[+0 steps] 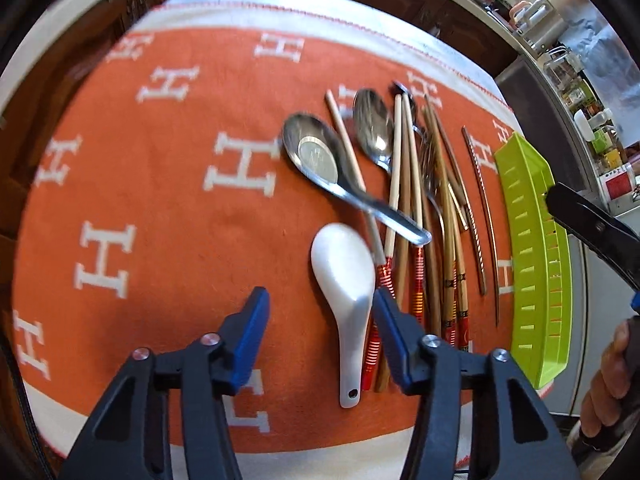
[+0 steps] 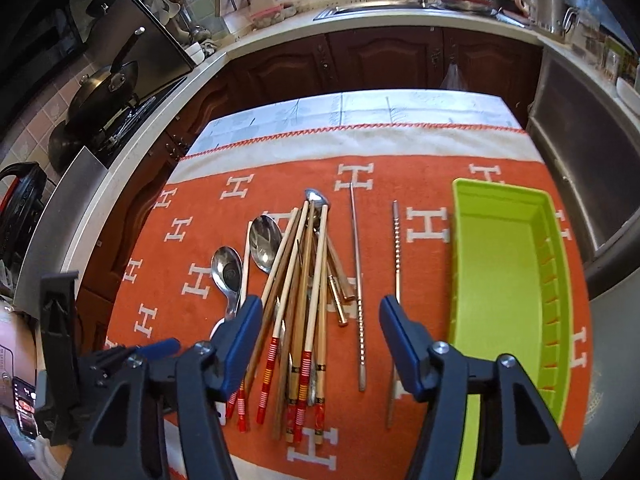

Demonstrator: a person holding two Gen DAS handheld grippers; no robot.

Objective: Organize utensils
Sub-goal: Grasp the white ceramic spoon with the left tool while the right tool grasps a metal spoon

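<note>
A pile of chopsticks [image 2: 304, 292], metal spoons [image 2: 265, 243] and two metal chopsticks [image 2: 357, 264] lies on the orange cloth [image 2: 400, 176]. An empty lime-green tray [image 2: 500, 272] stands to their right. A white ceramic spoon [image 1: 346, 288] lies left of the pile. My left gripper [image 1: 320, 336] is open above that spoon's handle, holding nothing. My right gripper [image 2: 316, 340] is open above the near ends of the chopsticks, holding nothing. In the left wrist view the pile [image 1: 416, 208] and the tray [image 1: 528, 248] lie to the right.
Kitchen counters with a sink [image 2: 372, 8], a stove with pans [image 2: 104, 92] and dark wood cabinets [image 2: 384, 60] ring the table. The other gripper's black handle and a hand [image 1: 608, 380] show at the right edge of the left wrist view.
</note>
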